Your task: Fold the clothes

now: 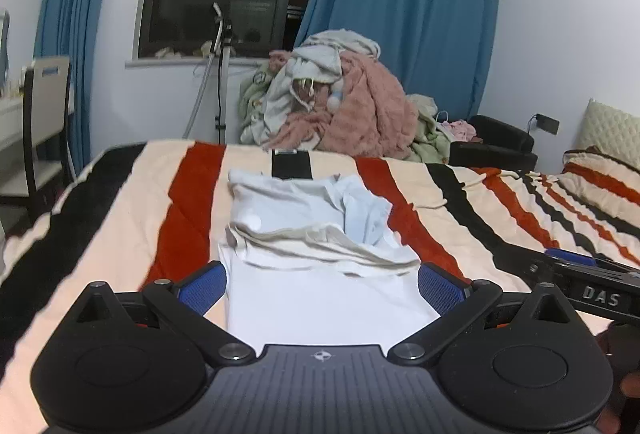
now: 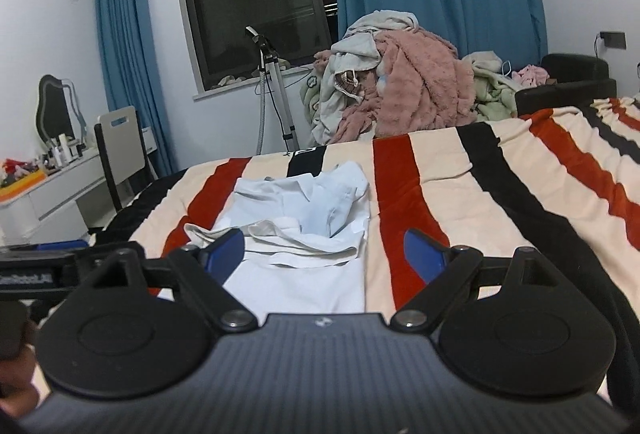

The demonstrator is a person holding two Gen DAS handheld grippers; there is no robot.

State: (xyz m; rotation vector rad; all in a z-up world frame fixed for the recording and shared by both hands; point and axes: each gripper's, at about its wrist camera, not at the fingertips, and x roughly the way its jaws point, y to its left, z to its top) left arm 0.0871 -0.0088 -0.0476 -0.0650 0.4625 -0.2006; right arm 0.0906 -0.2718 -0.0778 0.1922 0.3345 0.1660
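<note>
Shirt (image 1: 320, 274), white and partly folded, lies on the striped blanket (image 1: 120, 234); its near hem spans between the left gripper (image 1: 322, 288), jaws apart and empty. Right gripper (image 2: 324, 254), likewise apart, hovers over its right edge; bare blanket flanks both sides, laundry pile (image 1: 332, 102) beyond.
</note>
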